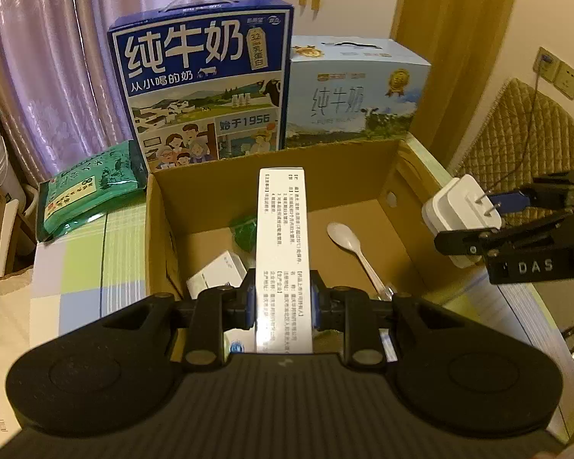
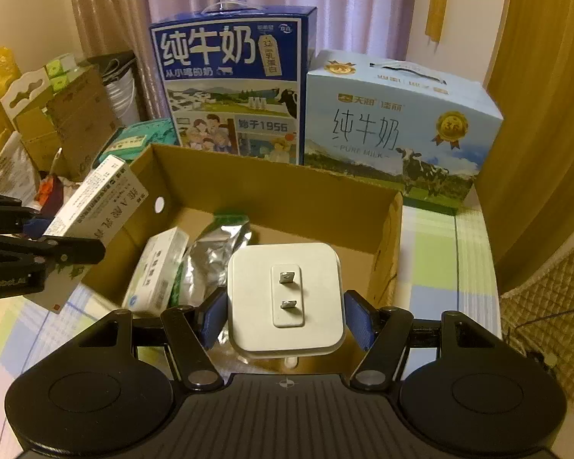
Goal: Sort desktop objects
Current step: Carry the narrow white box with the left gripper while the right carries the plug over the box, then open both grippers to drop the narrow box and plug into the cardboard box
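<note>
Cardboard box (image 1: pixel 279 187), open-topped, standing on a checked tablecloth (image 1: pixel 84 267) in pale green, blue and white. Behind it, upright against a mauve curtain (image 1: pixel 38 57): dark blue milk carton (image 1: pixel 203 76) on the left, pale blue milk carton (image 1: pixel 356 91) touching it on the right. Green packet (image 1: pixel 88 191) lying tilted just left of the box's far corner.

Held above the box's left wall: long white medicine box (image 1: pixel 283 252), printed in small text, pinched at its near part between the blue pads of the left gripper (image 1: pixel 283 302); long axis pointing away from the camera.

Held above the box's near right part: white square plug adapter (image 2: pixel 285 298), two metal prongs facing the camera, clamped by its sides in the right gripper (image 2: pixel 285 317).

On the box floor: white-and-green carton (image 2: pixel 157 271) at left, crumpled silver foil pouch (image 2: pixel 214 256) touching it, white plastic spoon (image 1: pixel 348 244) apart at right, bowl towards the far wall.
</note>
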Motion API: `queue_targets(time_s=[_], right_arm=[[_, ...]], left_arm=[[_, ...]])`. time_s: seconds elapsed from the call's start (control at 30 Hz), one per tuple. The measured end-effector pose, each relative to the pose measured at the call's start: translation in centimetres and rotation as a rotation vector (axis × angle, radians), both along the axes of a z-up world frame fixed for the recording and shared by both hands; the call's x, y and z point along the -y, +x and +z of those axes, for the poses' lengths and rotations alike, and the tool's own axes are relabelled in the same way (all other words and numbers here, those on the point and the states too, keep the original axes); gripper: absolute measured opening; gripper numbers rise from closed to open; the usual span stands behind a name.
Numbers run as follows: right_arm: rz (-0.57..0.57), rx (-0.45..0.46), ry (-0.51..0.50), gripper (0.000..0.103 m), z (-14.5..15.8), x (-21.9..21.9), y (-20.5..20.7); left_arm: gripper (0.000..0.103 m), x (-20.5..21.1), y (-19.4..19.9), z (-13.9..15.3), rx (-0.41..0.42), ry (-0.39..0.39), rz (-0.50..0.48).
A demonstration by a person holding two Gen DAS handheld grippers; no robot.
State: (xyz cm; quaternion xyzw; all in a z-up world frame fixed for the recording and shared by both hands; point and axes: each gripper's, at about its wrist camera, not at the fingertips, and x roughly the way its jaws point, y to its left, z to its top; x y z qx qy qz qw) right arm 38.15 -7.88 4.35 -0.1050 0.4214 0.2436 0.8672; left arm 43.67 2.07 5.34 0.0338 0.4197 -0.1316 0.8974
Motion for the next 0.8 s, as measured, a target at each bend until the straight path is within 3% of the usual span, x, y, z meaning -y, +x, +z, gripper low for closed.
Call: queue_targets(time_s=[0.4, 0.8], right_arm=[[-0.027, -0.032, 0.017, 0.062, -3.3, -0.3, 2.9], [-0.039, -0.053, 0.027, 0.062, -4.9, -0.9, 3.4]], left_arm=[[0.022, 0.0, 4.5, -3.2, -0.016, -0.06, 0.038], [0.025, -1.2, 3.4, -4.3, -0.008, -0.055, 0.056]])
